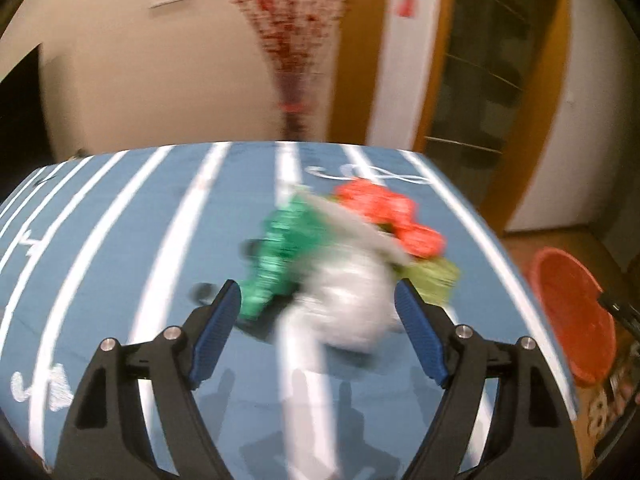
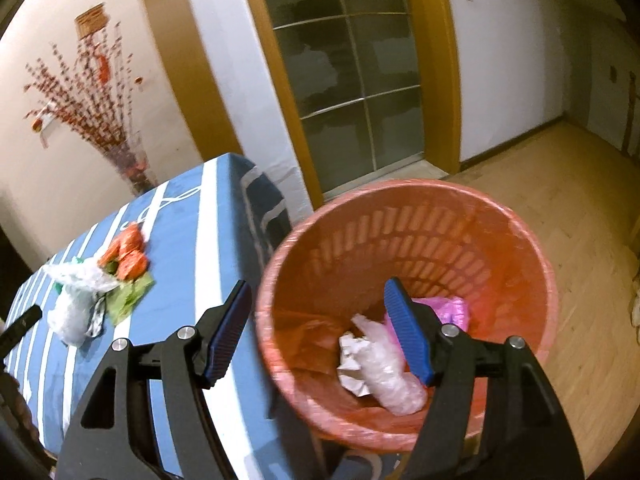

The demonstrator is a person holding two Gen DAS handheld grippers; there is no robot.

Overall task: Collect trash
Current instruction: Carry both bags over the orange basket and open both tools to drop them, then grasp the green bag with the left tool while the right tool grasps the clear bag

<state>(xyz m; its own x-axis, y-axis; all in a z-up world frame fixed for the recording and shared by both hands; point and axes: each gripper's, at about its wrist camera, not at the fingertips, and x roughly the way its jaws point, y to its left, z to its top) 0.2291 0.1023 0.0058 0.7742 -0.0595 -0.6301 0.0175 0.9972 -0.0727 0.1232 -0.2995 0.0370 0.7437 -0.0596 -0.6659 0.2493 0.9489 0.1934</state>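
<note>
In my left wrist view the left gripper [image 1: 318, 310] hangs tilted down over the blue striped tablecloth [image 1: 120, 240], jaws spread and holding nothing; the blurred trash pile [image 1: 344, 264], white bag, green and orange wrappers, sits mid-frame, just beyond the pads. My right gripper [image 2: 318, 330] is released too, angled down above the orange bin [image 2: 408, 248] at centre right, with crumpled paper [image 2: 352, 364] and a clear bag [image 2: 390, 372] lying inside
</note>
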